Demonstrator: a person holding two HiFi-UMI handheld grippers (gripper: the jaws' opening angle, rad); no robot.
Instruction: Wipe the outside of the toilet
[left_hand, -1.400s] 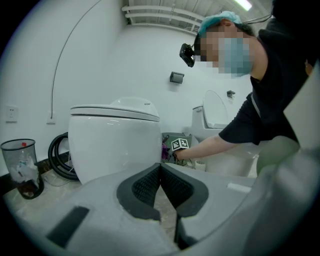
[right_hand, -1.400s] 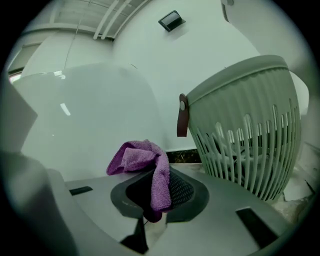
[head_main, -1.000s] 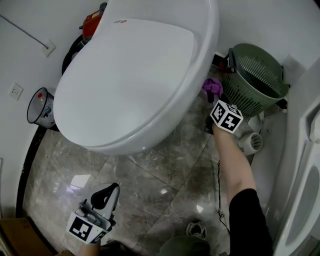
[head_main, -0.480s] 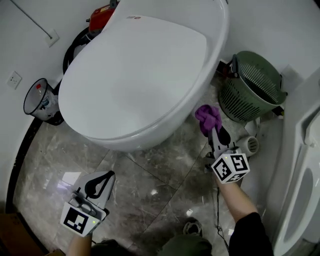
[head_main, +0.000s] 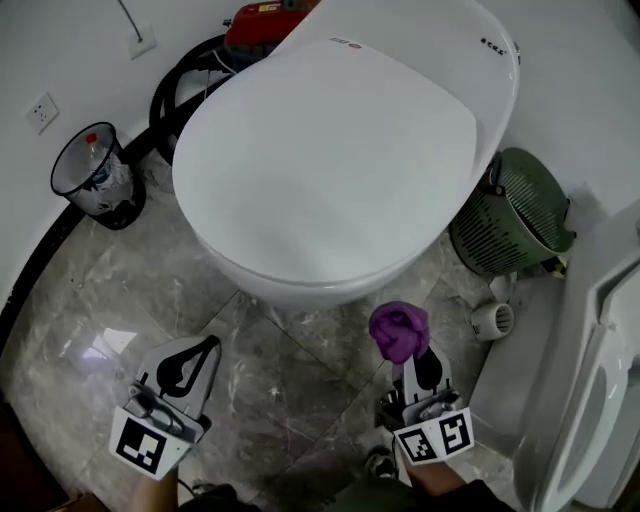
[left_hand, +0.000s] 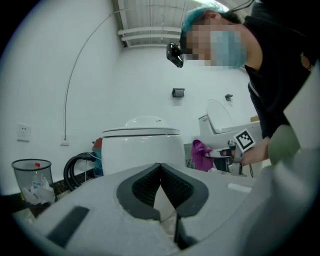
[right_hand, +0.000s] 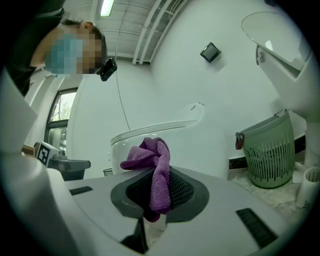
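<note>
R gripper (head_main: 412, 362): jaws pinched on bunched purple cloth (head_main: 399, 329), cloth clear of the toilet (head_main: 330, 160), near its front over marble floor (head_main: 300, 400); L gripper (head_main: 200, 352): jaws pressed together at tips, nothing betw. them, apart from toilet.

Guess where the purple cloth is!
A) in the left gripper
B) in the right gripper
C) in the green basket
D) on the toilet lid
B: the right gripper has its jaws shut on the cloth, which hangs out between them in front of the toilet.
</note>
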